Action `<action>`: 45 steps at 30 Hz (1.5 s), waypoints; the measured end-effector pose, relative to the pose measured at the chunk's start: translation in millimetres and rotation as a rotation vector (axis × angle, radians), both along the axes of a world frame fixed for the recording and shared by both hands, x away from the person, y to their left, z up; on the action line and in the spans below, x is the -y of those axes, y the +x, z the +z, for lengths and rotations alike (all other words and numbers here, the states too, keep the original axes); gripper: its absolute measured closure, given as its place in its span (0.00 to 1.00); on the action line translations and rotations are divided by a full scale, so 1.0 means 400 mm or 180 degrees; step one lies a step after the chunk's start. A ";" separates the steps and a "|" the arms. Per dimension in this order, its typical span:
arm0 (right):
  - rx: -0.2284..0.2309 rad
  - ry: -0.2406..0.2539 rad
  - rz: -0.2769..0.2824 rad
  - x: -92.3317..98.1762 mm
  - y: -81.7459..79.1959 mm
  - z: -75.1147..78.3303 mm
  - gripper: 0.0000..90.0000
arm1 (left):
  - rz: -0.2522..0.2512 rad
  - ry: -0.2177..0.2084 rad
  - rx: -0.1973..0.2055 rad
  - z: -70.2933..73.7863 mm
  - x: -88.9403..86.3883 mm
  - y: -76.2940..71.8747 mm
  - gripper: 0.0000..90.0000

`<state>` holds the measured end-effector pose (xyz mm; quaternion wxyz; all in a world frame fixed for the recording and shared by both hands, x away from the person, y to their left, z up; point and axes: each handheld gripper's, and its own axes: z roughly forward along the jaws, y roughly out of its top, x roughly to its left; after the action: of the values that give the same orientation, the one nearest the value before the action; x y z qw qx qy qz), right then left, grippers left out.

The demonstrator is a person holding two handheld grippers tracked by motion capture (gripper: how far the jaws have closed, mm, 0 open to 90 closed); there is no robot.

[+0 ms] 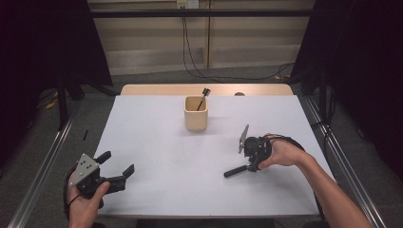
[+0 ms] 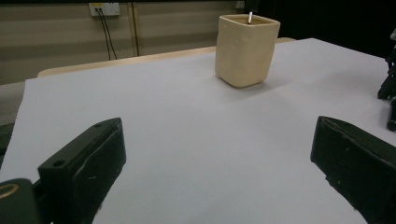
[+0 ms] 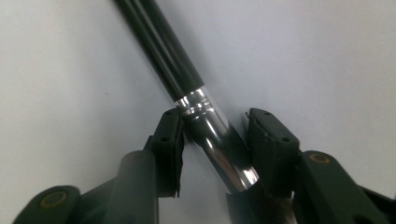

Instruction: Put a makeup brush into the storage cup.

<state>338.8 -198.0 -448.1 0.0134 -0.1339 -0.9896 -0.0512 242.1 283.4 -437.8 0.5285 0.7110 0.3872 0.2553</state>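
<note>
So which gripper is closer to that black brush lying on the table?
Right. The right gripper has the black brush between its jaws; the left gripper sits open at the table's opposite side.

Beige square cup [image 1: 196, 114] with a utensil [image 1: 204, 96], white table [image 1: 157, 156]

Black-handled brush [image 3: 187, 93], silver ferrule, lying flat on white table, slanted, right of centre
</note>
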 end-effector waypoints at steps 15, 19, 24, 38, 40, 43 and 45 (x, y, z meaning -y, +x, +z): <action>-0.0011 0.0006 -0.0010 0.000 0.006 0.002 0.80 | 0.0012 -0.0002 -0.0016 -0.002 -0.002 0.004 0.04; 0.0002 0.0006 -0.0028 -0.001 0.005 0.002 0.80 | 0.0017 -0.0009 -0.0012 -0.002 -0.001 0.005 0.04; -0.0013 0.0021 -0.0089 0.001 0.005 0.003 0.80 | 0.0012 0.0004 -0.0013 -0.002 -0.001 0.004 0.04; 0.0041 0.0505 -0.0376 0.040 0.010 0.036 0.80 | -0.0010 0.0022 0.0004 -0.001 0.000 0.004 0.04; 0.0059 0.0597 -0.0457 0.049 0.010 0.041 0.80 | -0.0008 0.0037 0.0009 -0.001 -0.001 0.003 0.04; 0.0102 0.0719 -0.0528 0.056 0.005 0.048 0.80 | 0.0008 0.0026 0.0008 -0.002 -0.001 0.004 0.04; 0.0146 0.0808 -0.0585 0.060 0.003 0.053 0.80 | 0.0008 0.0050 0.0015 -0.001 -0.002 0.003 0.04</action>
<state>339.8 -221.8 -426.7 0.0029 -0.2199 -0.9588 -0.1799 243.5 284.2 -438.2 0.5235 0.7140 0.3848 0.2607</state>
